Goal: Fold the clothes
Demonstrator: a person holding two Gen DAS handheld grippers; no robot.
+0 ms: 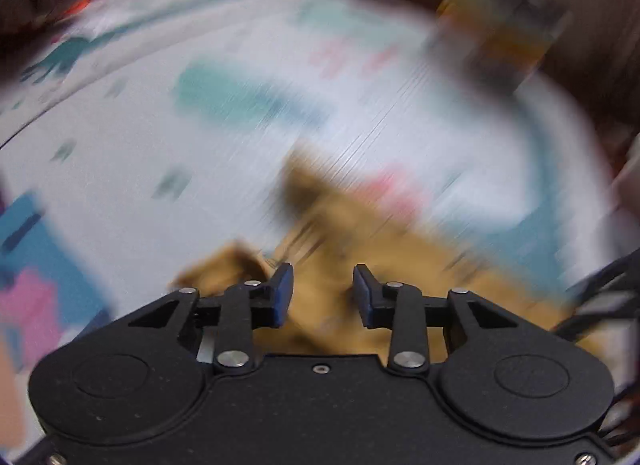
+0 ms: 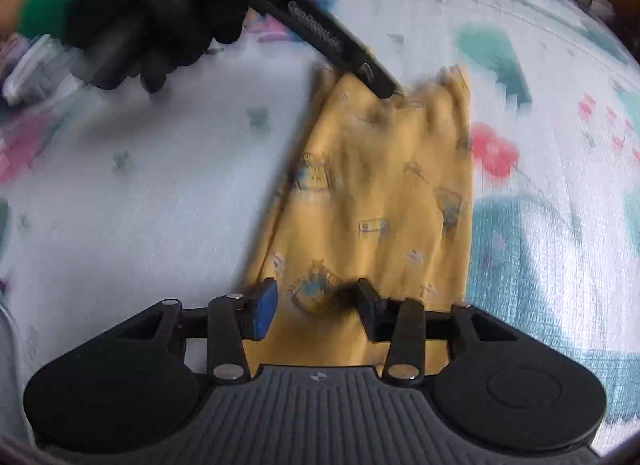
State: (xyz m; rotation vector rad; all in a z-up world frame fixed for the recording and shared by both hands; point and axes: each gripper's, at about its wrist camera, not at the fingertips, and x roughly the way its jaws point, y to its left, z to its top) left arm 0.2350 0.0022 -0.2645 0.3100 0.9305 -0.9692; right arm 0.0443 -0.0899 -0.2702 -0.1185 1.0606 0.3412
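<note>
Patterned play mat (image 2: 160, 193) surrounds yellow garment (image 2: 372, 193); pink-blue block (image 1: 36, 273) nearby.

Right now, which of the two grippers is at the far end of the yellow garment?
The left gripper, reaching in from the upper left, at the far edge of the yellow garment. The right gripper hangs over the near end, jaws apart.

I see soft, matt yellow cloth (image 2: 372, 201) with small prints lying on a pale mat (image 2: 160, 205) of finely ribbed, faintly shiny texture. My right hand-held gripper (image 2: 316, 305) is matt black plastic with bright metal rivets, blue rubbery pads (image 2: 264, 305) and a grooved grey plate.
</note>
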